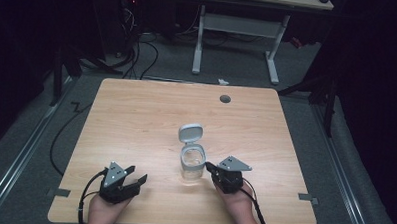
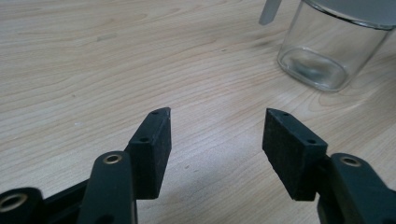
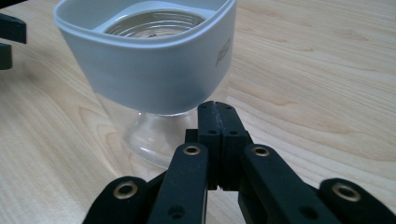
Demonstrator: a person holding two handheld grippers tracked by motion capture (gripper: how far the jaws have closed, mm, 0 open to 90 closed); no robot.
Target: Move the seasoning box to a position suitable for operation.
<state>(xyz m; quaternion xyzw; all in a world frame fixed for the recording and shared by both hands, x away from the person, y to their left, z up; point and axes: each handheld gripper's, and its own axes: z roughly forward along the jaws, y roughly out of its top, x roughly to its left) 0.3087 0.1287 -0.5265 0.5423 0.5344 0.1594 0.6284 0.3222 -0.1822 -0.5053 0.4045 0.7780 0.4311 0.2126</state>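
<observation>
- The left gripper [image 1: 134, 182] is resting low over the near left part of the wooden counter [image 1: 136, 115], held in the person's left hand [image 1: 103, 211], which is coming in from the bottom edge of the high view.
- Its jaws are standing wide apart with only bare wood between them, as the left gripper view [image 2: 217, 135] is showing; they are pointing toward the jar and gripping nothing.
- A black cable [image 1: 86, 195] is trailing from that gripper back toward the near edge.
- The clear glass jar [image 1: 192, 164] is standing upright near the middle of the counter, a little toward the near side, between the two grippers; in the left gripper view its glass base [image 2: 322, 56] is sitting up and to the right of the jaws, apart from them.
- Its pale grey flip lid [image 1: 191, 133] is hanging open, tilted up behind the grey collar [image 3: 154, 65] around the mouth.
- The right gripper [image 1: 208, 166] is sitting just beside the jar on its right, held by the right hand [image 1: 238, 203].
- In the right gripper view its jaws [image 3: 218, 112] are pressed together with nothing between them, their tips lying just under the collar; I cannot tell whether they are touching the jar.
- A round dark hole [image 1: 225, 99] is sitting in the far right part of the counter.
</observation>
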